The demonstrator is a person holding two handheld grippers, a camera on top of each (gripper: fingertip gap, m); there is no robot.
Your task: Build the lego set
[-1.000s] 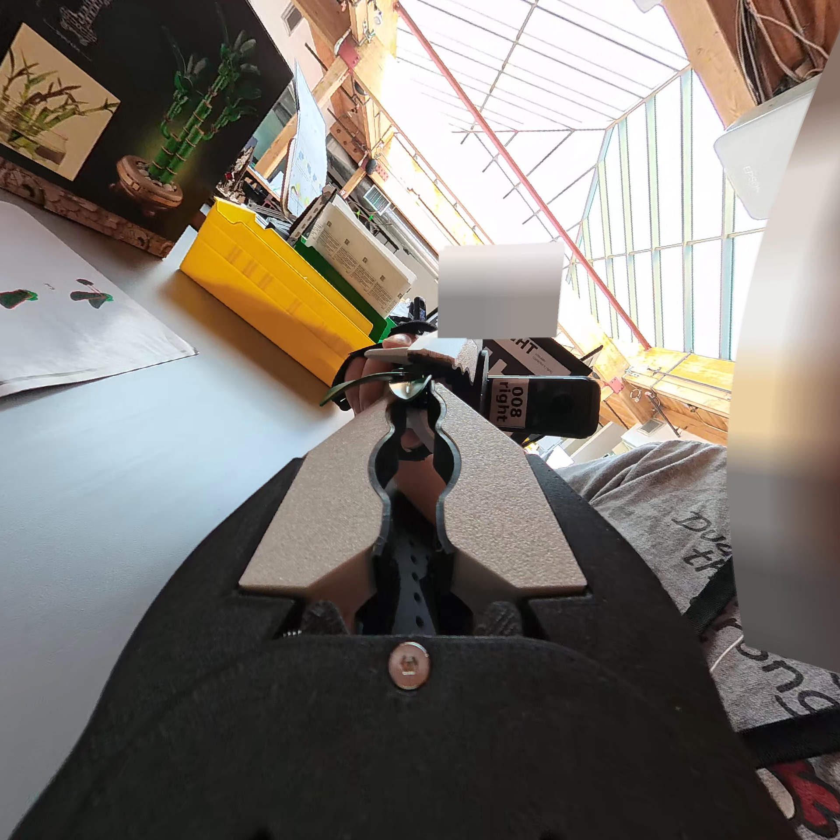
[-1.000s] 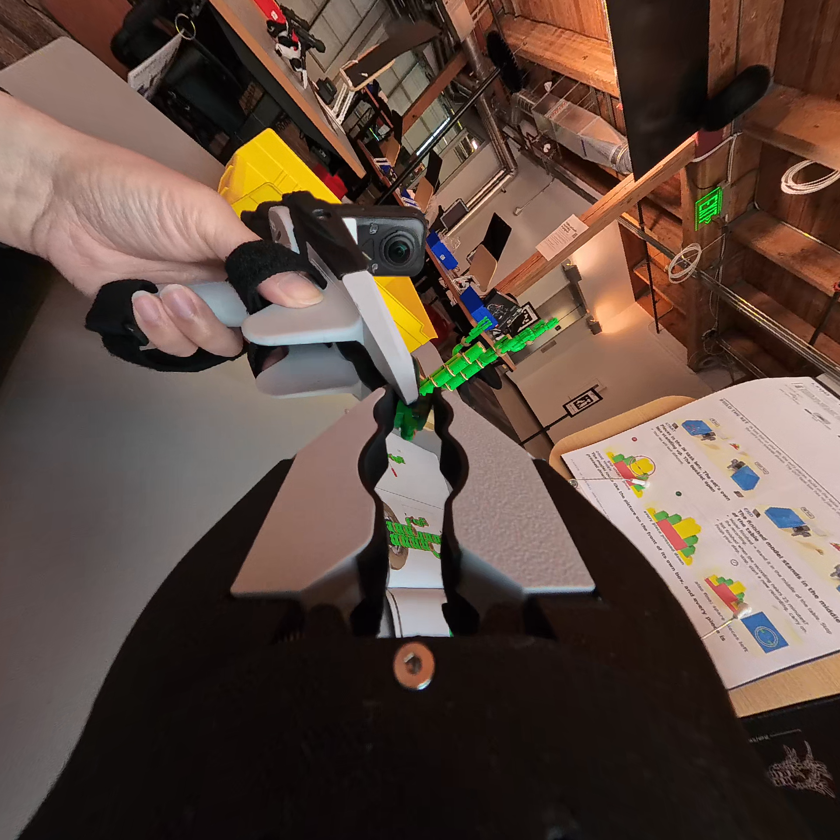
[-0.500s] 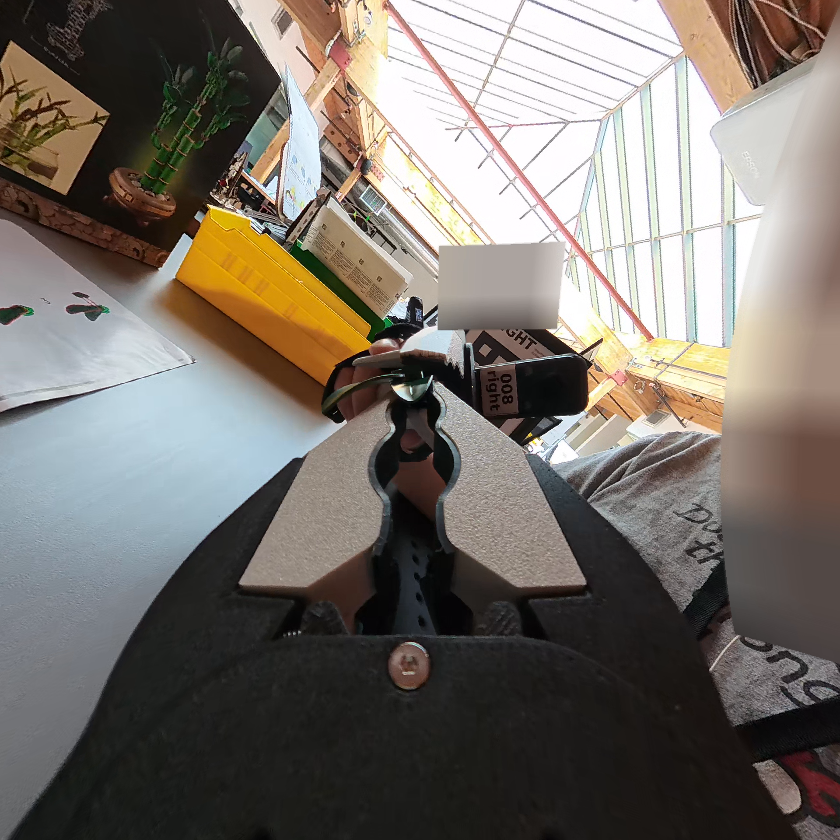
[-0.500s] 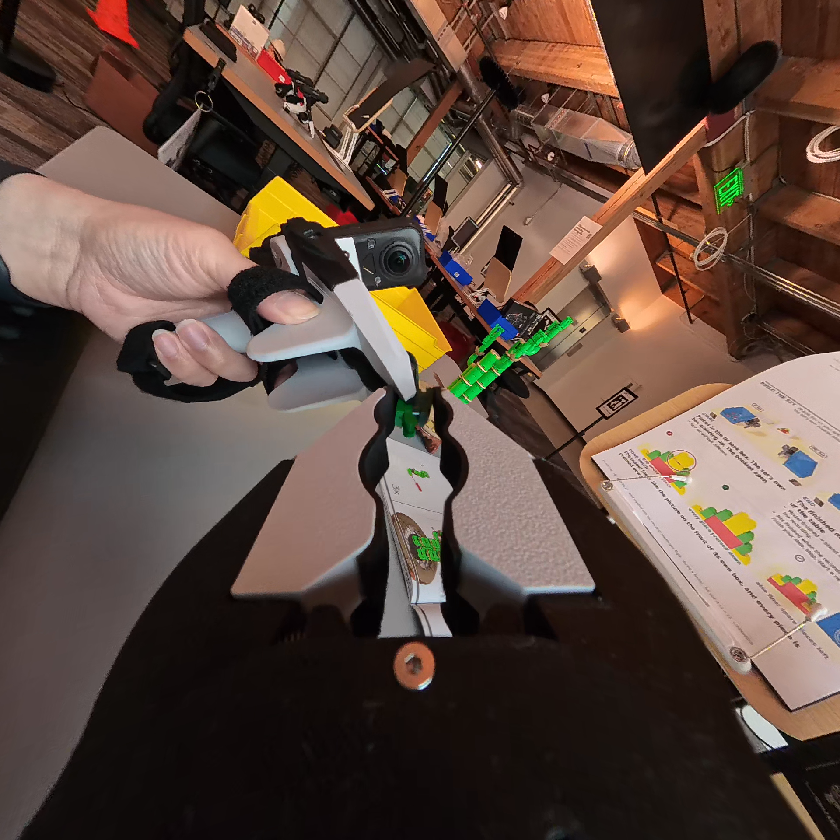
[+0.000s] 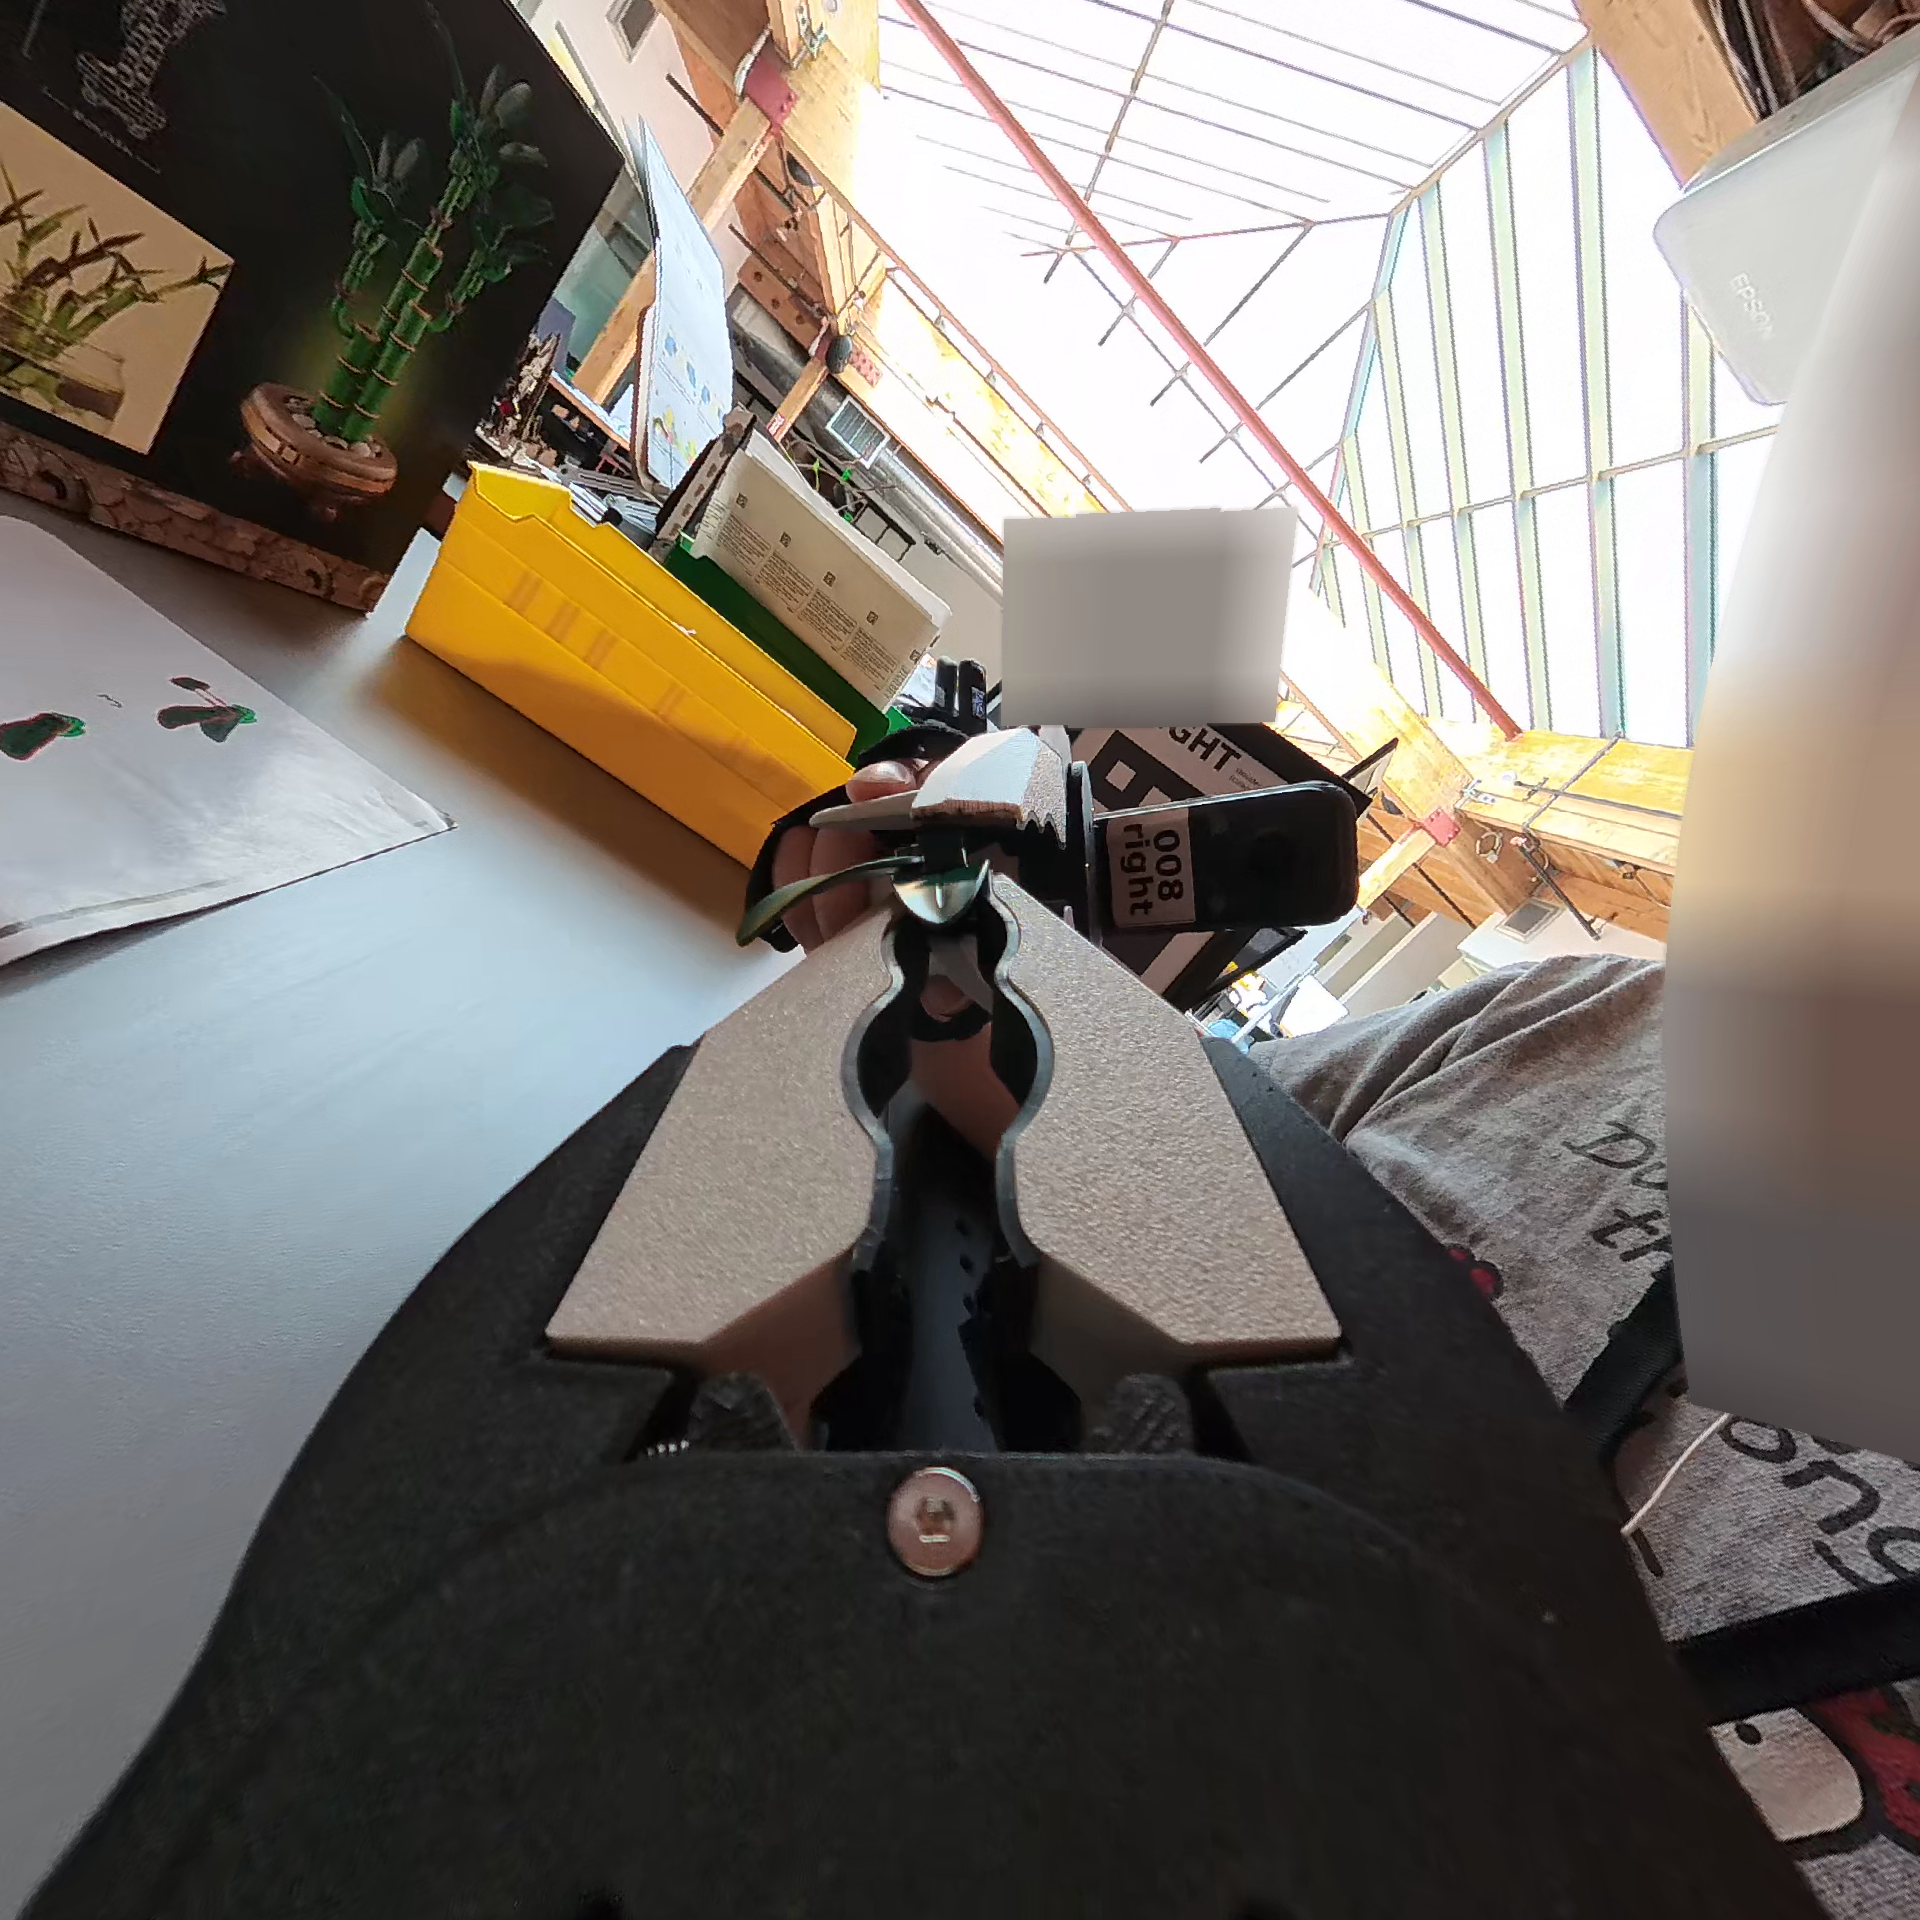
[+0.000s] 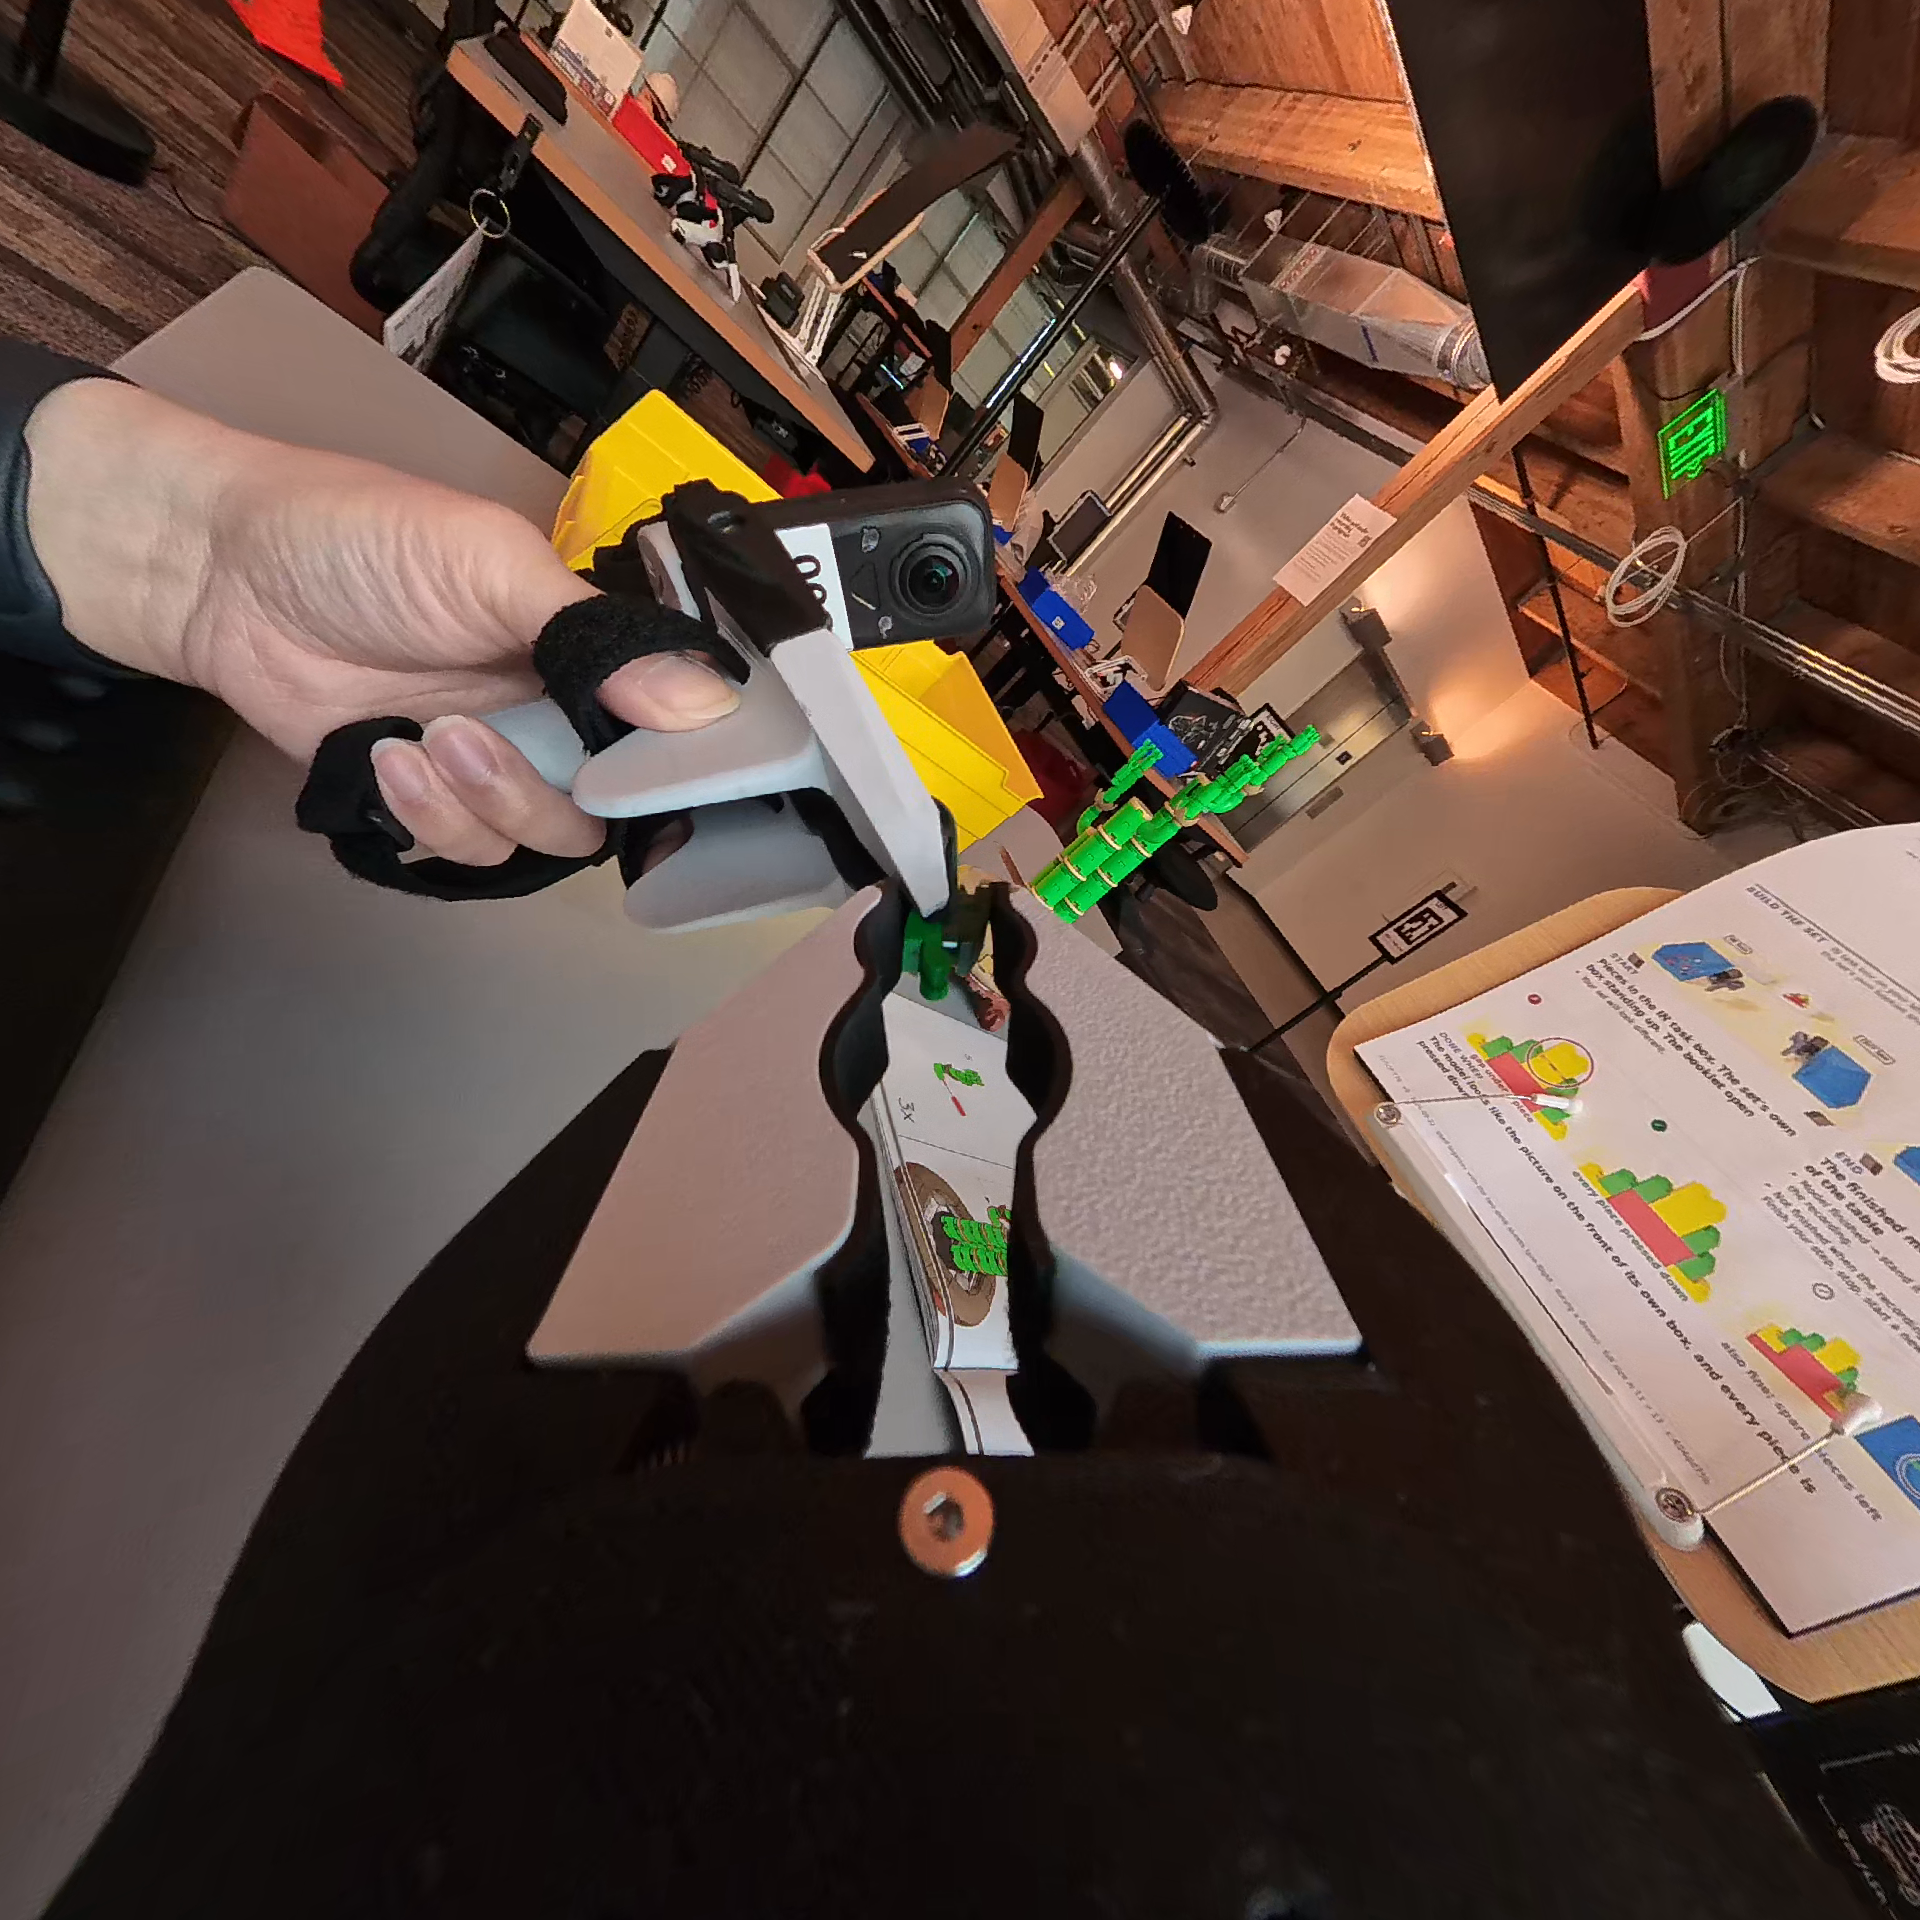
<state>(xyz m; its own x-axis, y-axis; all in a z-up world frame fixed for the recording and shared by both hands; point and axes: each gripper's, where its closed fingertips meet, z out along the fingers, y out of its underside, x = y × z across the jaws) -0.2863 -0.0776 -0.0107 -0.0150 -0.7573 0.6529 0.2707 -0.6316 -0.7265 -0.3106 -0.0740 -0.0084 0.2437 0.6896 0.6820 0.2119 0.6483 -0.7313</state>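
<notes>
my right tool (image 6: 940, 925) pinches a small green lego piece (image 6: 928, 951) at its tips, narrow. my left tool (image 5: 940, 899) meets it tip to tip, closed on a dark leaf piece (image 5: 831, 883) whose blade trails sideways. both hang above the counter (image 5: 260, 1091); the bamboo model (image 6: 1153, 821) stands beyond.

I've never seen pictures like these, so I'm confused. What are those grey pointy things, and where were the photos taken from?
They are two pinching tools, one in each of a person's hands. Each carries a camera looking along its fingers. One picture is from the left gripper, the other from the right gripper; there you see the hand holding the left one. Their tips meet, both shut on a small green piece. On the table are a yellow bin, a booklet, the set's box and a green bamboo model.
</notes>
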